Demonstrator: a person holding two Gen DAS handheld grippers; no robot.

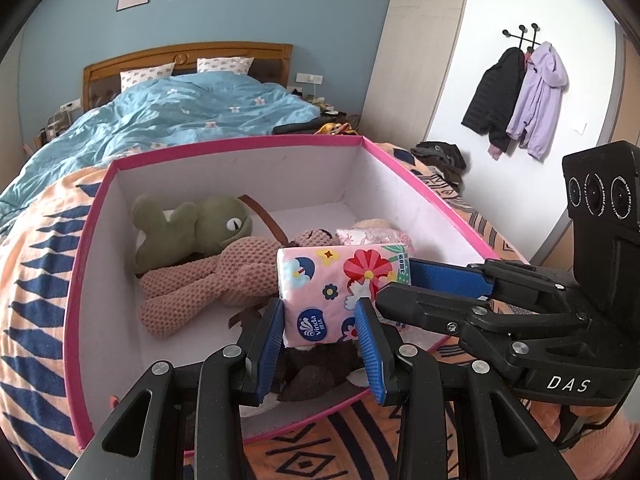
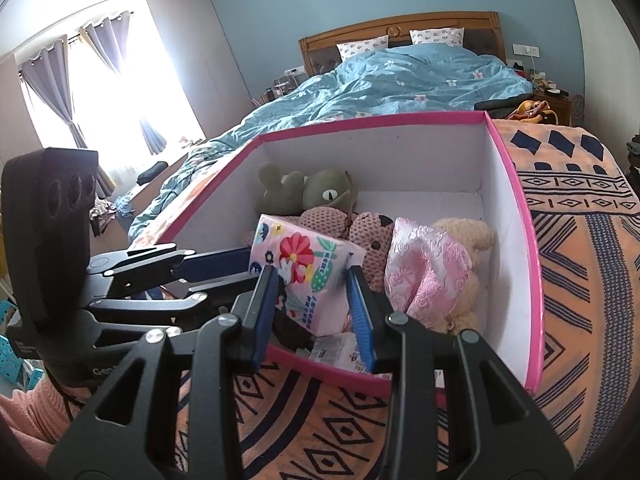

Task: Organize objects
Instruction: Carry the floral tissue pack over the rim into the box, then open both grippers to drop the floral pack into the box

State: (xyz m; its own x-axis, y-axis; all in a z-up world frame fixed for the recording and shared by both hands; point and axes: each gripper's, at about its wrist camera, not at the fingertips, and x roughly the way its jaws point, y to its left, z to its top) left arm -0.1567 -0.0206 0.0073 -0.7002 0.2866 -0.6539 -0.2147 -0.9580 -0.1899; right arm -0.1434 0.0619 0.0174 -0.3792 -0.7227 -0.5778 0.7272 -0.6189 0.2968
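Sitting on the patterned orange blanket at the foot of the bed, the pink-rimmed box has its white inside open to both cameras. At its left end lies a green frog plush, with a knitted pink doll stretched along the floor in front of it. Near the middle, the left gripper has its blue pads pressed on both sides of a floral tissue pack, which stands upright above the toys, just inside the near wall. A dark brown plush lies under the pack, against that wall.

Reaching in from the right in the left wrist view, the right gripper has its blue finger laid against the same pack's right edge. In the right wrist view that gripper clamps the tissue pack between narrow jaws, so both tongs hold one pack, tilted there over the box's near corner. The left gripper comes in from the left of that view.

Further right in the box, a pink brocade pouch leans on a cream teddy. A flat plastic packet lies on the box floor below the pack. A salmon-pink sleeve shows at the lower left corner.
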